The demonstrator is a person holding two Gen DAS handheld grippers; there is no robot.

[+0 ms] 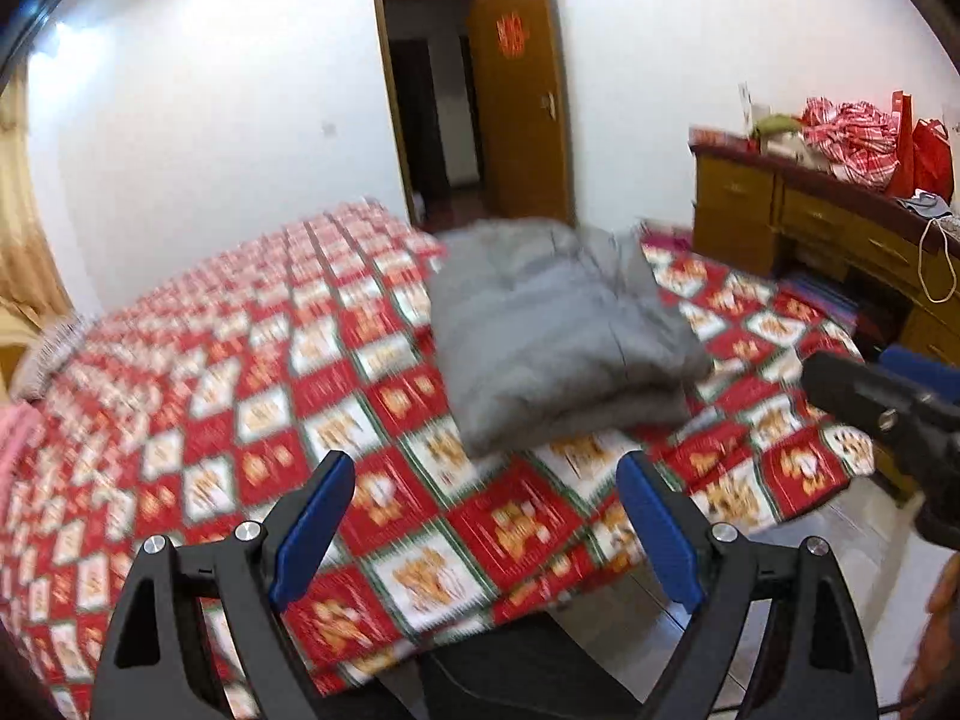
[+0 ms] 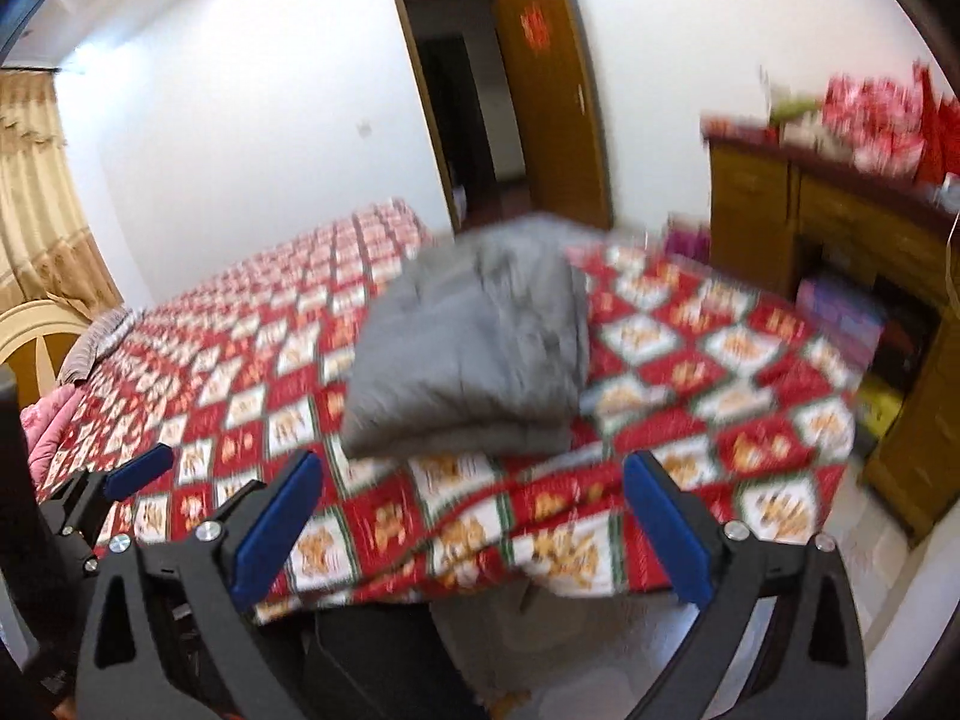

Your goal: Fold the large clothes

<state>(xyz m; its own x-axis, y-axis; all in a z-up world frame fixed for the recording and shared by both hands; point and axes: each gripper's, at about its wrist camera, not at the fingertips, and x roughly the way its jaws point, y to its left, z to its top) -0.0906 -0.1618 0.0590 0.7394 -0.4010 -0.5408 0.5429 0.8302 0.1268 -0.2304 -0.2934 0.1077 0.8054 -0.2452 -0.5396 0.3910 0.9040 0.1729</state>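
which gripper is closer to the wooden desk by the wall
Right. The right gripper hangs off the bed corner on the wooden desk's side; the left gripper is beside it, farther away.

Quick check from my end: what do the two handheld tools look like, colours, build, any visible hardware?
Both match. The left tool has black angular finger arms with triangular cut-outs, flat blue pads on the inner faces and round silver bolts at the pivots. The right tool has the same black frame, blue pads and silver bolts. No cables or markings show on either; motion blur hides finer detail.
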